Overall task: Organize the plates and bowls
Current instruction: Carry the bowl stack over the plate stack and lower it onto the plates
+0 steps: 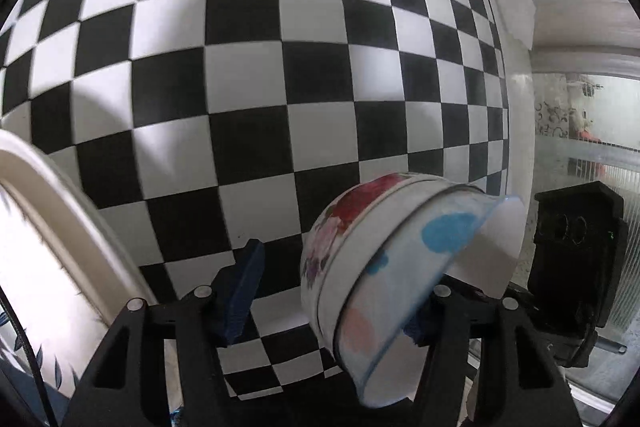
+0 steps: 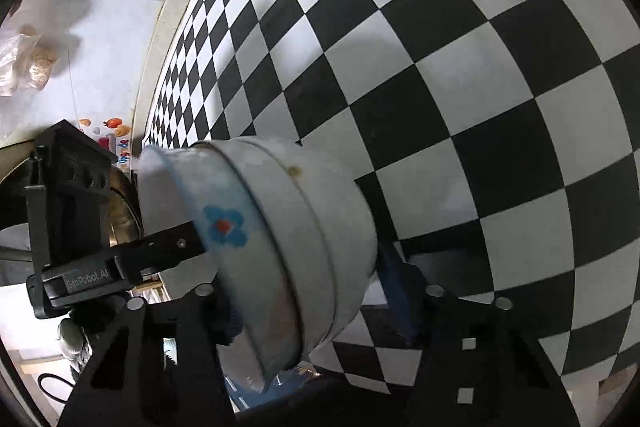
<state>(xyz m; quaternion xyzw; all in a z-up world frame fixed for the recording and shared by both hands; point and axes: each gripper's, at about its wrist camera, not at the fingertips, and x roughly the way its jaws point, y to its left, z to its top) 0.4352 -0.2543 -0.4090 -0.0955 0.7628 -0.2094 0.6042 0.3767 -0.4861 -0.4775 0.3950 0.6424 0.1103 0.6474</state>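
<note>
Nearest, at 6 o'clock: left tongs [image 1: 332, 307] spread wide, gripped nothing, one finger merely touching the nested bowls [image 1: 400, 247] at 4 o'clock. Held tipped above the checkered table [image 1: 240, 67], apparently clamped between the right tongs [image 2: 310, 299]. Best levelled first, squeezed evenly lest the inner bowl slid out, then lowered gently.

Black tool [image 1: 336, 291] frames, blue pads [image 1: 240, 295], silver screws.
</note>
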